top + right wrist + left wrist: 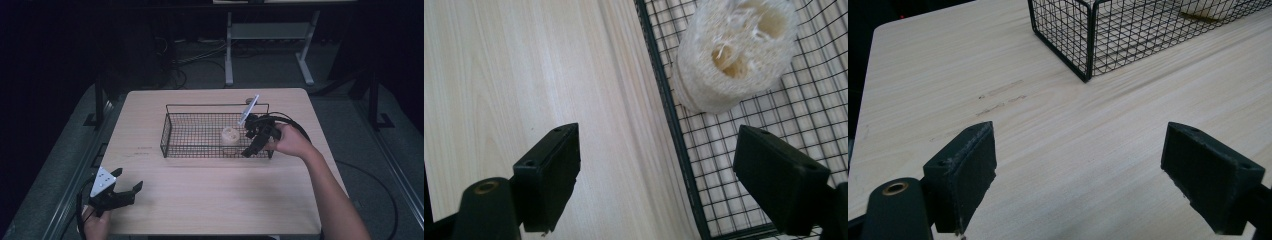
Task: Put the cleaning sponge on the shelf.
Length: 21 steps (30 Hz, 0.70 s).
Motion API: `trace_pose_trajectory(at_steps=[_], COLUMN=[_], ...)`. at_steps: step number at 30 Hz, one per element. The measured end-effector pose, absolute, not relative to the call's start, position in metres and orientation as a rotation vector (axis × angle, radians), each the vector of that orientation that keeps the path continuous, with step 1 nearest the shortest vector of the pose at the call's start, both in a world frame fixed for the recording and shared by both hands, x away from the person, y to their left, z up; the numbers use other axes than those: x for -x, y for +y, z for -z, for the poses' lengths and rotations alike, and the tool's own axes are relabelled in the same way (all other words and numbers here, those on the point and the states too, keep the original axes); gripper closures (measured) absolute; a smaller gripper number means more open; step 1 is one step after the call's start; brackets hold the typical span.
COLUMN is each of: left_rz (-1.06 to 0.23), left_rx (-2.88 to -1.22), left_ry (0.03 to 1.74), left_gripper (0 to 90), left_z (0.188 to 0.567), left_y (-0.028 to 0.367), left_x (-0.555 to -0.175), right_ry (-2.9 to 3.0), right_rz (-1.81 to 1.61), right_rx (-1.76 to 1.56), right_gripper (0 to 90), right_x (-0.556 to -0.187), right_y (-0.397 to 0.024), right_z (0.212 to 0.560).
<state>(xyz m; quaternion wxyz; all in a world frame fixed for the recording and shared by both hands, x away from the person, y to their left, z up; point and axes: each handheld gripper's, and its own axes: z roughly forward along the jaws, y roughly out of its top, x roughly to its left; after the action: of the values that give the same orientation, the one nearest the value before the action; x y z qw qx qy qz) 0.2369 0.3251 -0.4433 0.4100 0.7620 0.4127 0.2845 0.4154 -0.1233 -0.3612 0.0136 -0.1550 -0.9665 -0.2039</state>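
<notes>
A black wire basket stands on the middle of the light wooden table. A pale loofah piece with holes in it lies inside, toward the basket's right end. My right gripper hangs open at that end. In the right gripper view it straddles the basket's wall, with the loofah just ahead and nothing between the jaws. My left gripper is held open and empty at the table's front left corner, pointing toward the basket corner.
Bare tabletop spreads between the left gripper and the basket. Faint marks show on the wood. Behind the table stands a white desk frame with cables on the dark floor.
</notes>
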Motion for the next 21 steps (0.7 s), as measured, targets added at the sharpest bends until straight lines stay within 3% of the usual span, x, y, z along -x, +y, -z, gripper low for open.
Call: trace_pose_trajectory(at_steps=[21], left_rz=[-0.717], left_rx=[-1.918], left_ry=[1.040], left_gripper=[13.7], left_z=[0.443], left_y=[0.324], left_x=[-0.237], right_ry=[-3.051], right_rz=[0.634], right_rx=[0.469], right_gripper=[19.4], right_x=[-0.391], right_y=[-0.135], right_z=[0.370])
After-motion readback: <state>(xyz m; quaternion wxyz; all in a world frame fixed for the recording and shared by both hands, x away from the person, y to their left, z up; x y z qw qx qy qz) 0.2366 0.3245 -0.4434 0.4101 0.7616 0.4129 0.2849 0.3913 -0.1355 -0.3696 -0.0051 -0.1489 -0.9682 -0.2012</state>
